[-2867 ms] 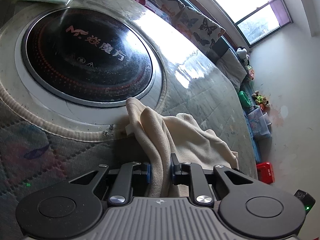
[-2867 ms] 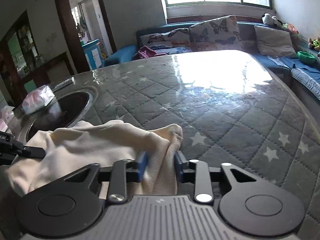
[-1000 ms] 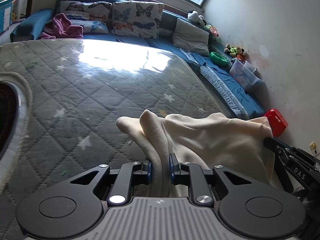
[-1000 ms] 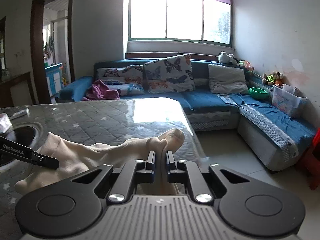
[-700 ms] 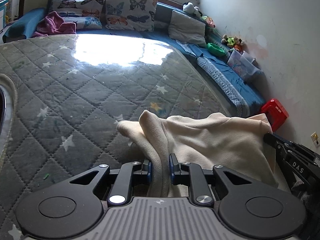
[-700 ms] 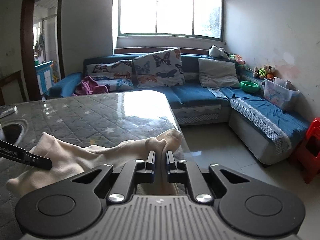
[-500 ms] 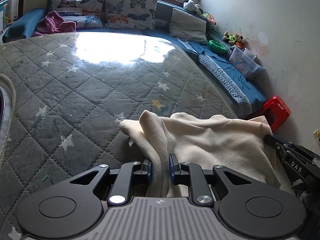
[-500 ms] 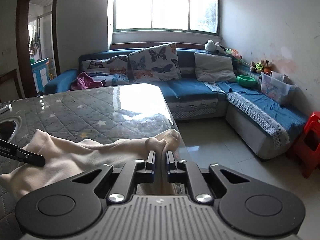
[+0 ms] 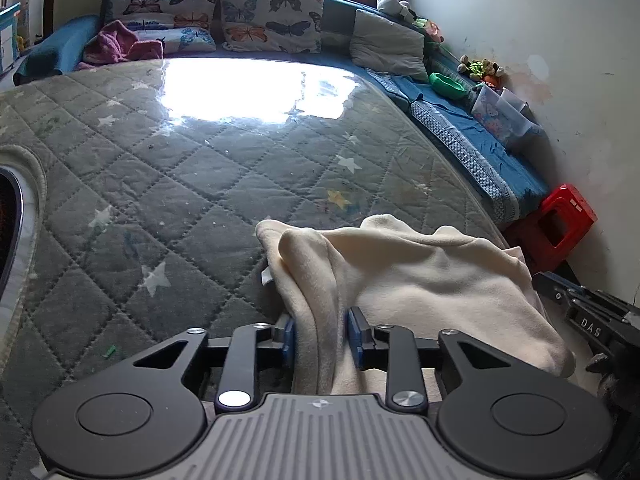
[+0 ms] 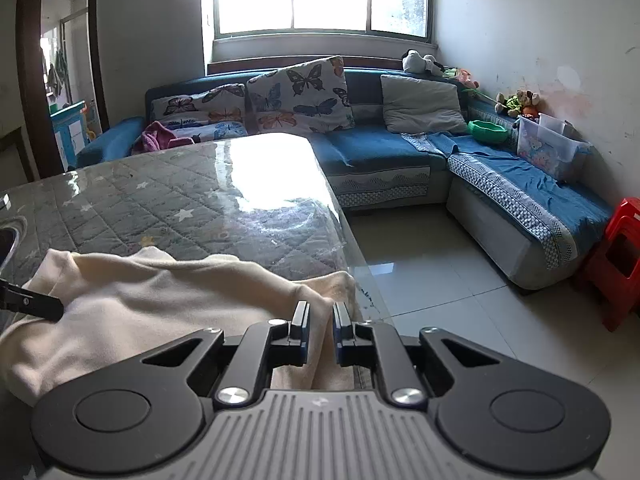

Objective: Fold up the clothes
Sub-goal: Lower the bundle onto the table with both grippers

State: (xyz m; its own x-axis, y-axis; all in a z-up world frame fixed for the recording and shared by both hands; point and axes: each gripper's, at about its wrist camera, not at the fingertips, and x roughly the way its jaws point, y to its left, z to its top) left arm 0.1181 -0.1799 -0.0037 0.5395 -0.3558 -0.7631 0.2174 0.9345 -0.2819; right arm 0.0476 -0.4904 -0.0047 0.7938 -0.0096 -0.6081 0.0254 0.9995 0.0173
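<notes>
A cream fleece garment (image 9: 420, 280) lies bunched on the near right part of a glass-topped table (image 9: 200, 168), its far edge folded into a rounded roll at the centre of the left wrist frame. The left gripper (image 9: 320, 332) sits at lower centre of that frame, its blue-padded fingers (image 9: 289, 338) closed on a thick fold of the cloth that runs up between them. At the right edge of the same frame the black tip of the right gripper (image 9: 592, 316) reaches in beside the garment's far side.

In the right wrist frame the right gripper (image 10: 320, 330) fills the lower centre, its fingers (image 10: 301, 326) drawn close with a fold of the garment (image 10: 160, 296) pinched between them; the cloth spreads away to the lower left, where the dark tip of the left gripper (image 10: 32, 302) touches its edge. The garment's right end lies near the table's corner, and whether it overhangs the edge cannot be told from these views.

The quilted grey cover with white stars (image 10: 152, 204) shows through the glass, with bright window glare at its centre. A dark round inset (image 9: 8, 220) cuts into the table at the left edge of the left wrist frame. Behind the table stands a blue corner sofa (image 10: 376, 156) with butterfly cushions (image 10: 300, 96), a pink cloth (image 9: 120, 42), a green bowl (image 10: 488, 131) and a clear storage box (image 10: 548, 150). A red plastic stool (image 10: 616, 256) stands at the right edge on the tiled floor (image 10: 440, 280).
</notes>
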